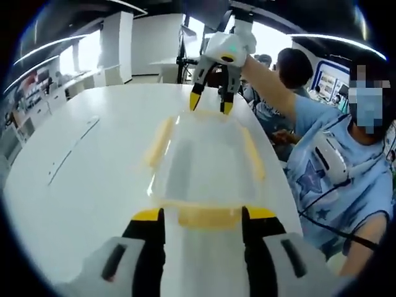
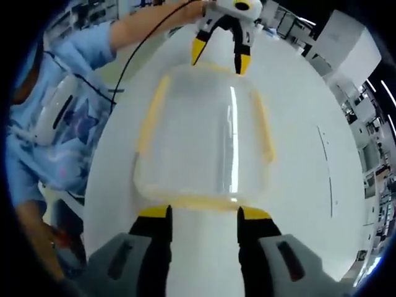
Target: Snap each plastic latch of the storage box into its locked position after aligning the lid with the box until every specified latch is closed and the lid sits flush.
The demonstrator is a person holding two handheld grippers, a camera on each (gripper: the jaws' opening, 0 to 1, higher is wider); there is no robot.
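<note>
a clear rectangular plastic storage box point(image 1: 204, 167) with a transparent lid point(image 2: 204, 130) is seen lying on the white oval surface point(image 1: 93, 185), lengthwise between the two claws. four pale yellow plastic latches are carried on its edges: one on each long side point(image 1: 159, 141) point(image 1: 252, 151) and one at each short end.

the left claw point(image 1: 202, 215) is held at the near short end in the left gripper view, its black, yellow-tipped jaws parted and set either side of the yellow end latch point(image 1: 207, 216), seemingly so that the latch can be pressed down. whether the latch is actually touched cannot be told.

the right claw point(image 2: 203, 213) is placed the same way at the opposite end, jaws apart and straddling the other end latch point(image 2: 198, 202); nothing is gripped. each claw is also seen from the other's view, at the far end of the box point(image 1: 210, 102) point(image 2: 219, 54).

the box is probably braced from both ends so that it does not slide while the latches are snapped. the lid appears aligned with the box; whether any latch is already locked cannot be judged. a person in a light blue shirt point(image 1: 334, 167) stands beside the surface.
</note>
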